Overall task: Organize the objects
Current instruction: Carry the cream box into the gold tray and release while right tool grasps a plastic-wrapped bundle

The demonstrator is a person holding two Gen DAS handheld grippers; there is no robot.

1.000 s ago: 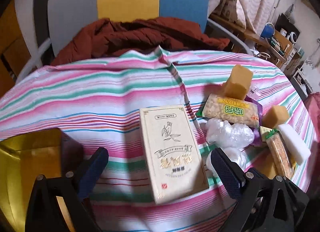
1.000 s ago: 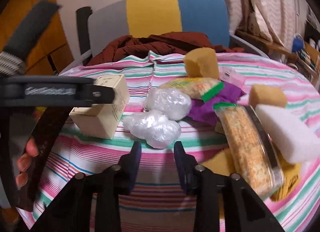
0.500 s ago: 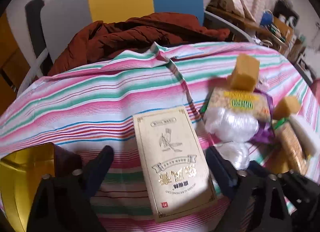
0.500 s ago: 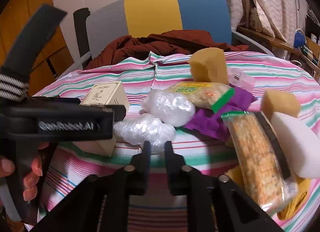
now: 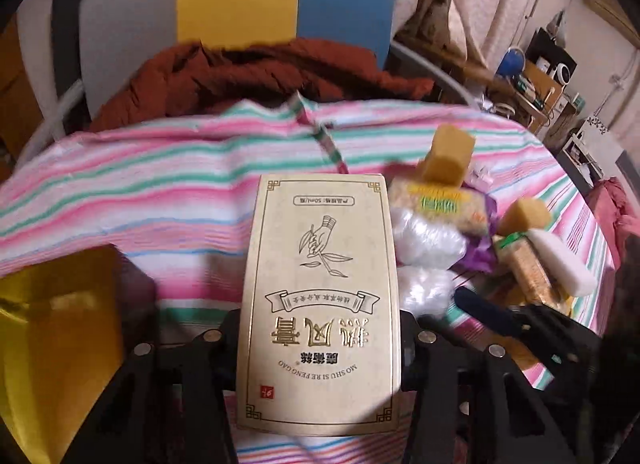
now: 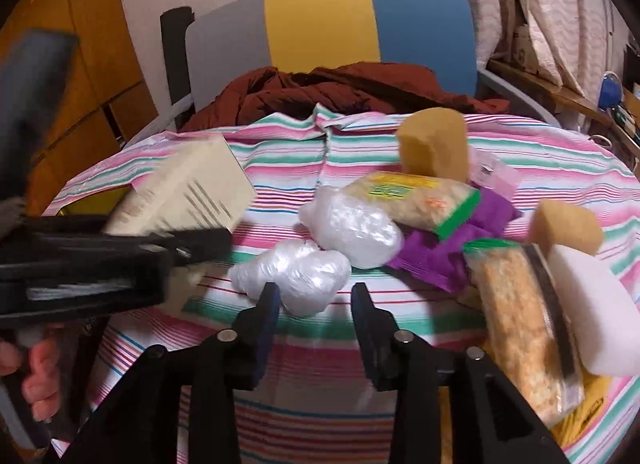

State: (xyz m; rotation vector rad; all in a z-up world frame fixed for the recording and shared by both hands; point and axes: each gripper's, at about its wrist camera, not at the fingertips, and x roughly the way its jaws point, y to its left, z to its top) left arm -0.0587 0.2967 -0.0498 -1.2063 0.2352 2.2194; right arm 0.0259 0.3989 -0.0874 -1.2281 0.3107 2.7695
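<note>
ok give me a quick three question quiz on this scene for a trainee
1. True or false: the cream box sits between the left gripper fingers.
2. Which lies nearest the right gripper? A) white foam block B) clear plastic bundle C) purple wrapper
3. Fill in: the table is covered with a ____ cloth.

Key:
1. True; the left gripper is closing, with the box between its fingers.
2. B; it lies just ahead of the opening right gripper, with nothing between the fingers.
3. Striped.
</note>
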